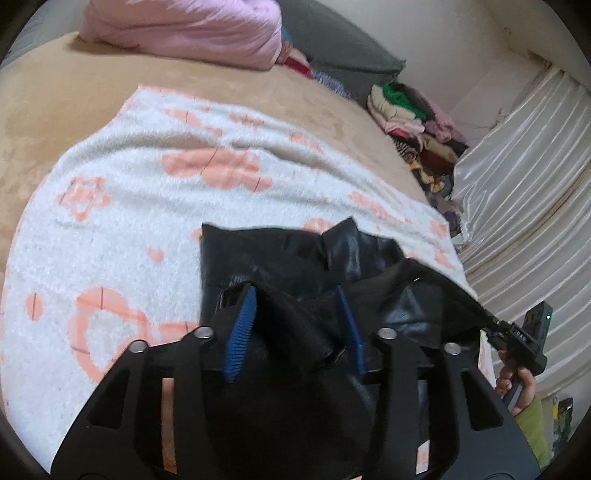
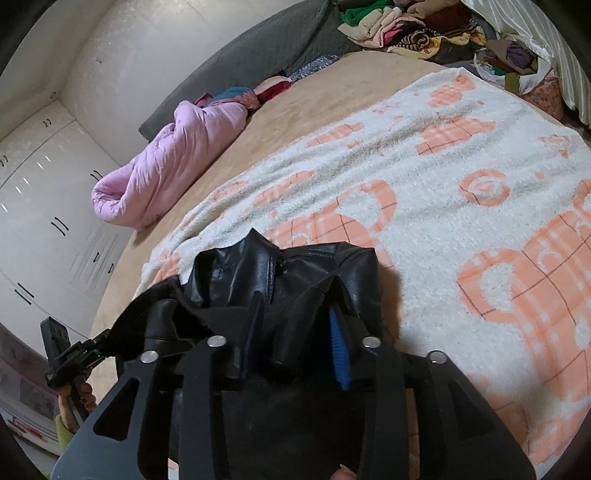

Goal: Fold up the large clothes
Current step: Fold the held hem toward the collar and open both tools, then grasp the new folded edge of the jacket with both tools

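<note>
A black leather jacket [image 1: 295, 258] hangs bunched between both grippers over a white blanket with orange patterns [image 1: 147, 192]. My left gripper [image 1: 295, 314] has black fabric gathered between its blue pads [image 1: 242, 325]. My right gripper [image 2: 299, 332] also has the jacket [image 2: 295, 269] between its pads [image 2: 340, 350]. The right gripper also shows at the right edge of the left wrist view [image 1: 524, 339], gripping the jacket's edge. The left gripper shows at the lower left of the right wrist view [image 2: 74, 354].
The blanket [image 2: 443, 166] lies on a tan bed cover [image 1: 55, 110]. A pink rolled duvet [image 1: 192, 33] and a grey pillow [image 1: 332, 48] lie at the bed's far end. A pile of mixed clothes [image 1: 417, 122] sits by cream curtains [image 1: 517, 166]. White wardrobes [image 2: 44, 206] stand beside the bed.
</note>
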`<action>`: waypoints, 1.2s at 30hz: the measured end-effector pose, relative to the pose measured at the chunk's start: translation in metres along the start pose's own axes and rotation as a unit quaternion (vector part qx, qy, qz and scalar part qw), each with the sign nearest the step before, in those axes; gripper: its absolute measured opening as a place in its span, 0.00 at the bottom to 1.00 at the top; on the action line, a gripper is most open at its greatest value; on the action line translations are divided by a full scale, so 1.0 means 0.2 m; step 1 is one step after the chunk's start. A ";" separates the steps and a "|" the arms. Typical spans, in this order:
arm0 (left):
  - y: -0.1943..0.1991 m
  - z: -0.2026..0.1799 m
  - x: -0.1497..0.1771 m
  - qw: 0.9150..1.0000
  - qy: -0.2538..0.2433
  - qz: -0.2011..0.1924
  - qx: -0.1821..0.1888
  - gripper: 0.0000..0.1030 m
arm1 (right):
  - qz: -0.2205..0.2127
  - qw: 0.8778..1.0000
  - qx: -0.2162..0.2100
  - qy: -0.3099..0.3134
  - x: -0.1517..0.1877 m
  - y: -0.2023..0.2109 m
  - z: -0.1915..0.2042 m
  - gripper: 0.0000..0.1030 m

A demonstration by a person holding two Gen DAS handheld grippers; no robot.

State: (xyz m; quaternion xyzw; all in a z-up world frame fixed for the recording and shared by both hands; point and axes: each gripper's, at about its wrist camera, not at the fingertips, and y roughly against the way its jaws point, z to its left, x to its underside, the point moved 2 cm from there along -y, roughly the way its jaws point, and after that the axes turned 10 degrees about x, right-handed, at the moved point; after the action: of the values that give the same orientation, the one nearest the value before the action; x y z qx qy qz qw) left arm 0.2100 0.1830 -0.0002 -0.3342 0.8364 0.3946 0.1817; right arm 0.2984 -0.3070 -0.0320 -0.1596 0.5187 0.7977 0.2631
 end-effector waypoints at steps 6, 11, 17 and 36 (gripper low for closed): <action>0.09 -0.03 -0.02 0.998 -0.043 -0.031 -0.026 0.52 | -0.047 0.999 0.016 0.017 -0.01 0.07 0.01 0.66; 0.00 0.03 -0.01 0.994 -0.074 -0.011 -0.080 0.61 | -0.051 0.989 0.092 0.105 0.00 0.00 0.08 0.67; -0.15 0.08 0.04 0.988 -0.098 0.020 -0.116 0.61 | -0.024 0.976 0.139 0.167 0.03 -0.22 0.12 0.58; -0.06 -0.07 -0.19 0.985 -0.123 -0.061 -0.105 0.04 | -0.114 0.982 0.105 0.108 -0.21 -0.07 0.15 0.14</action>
State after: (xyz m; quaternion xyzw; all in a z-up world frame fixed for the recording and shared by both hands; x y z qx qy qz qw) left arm 0.2455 0.1820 0.0240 -0.3508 0.7396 0.5065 0.2709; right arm 0.3402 -0.2859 -0.0077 -0.2747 0.6031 0.6817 0.3100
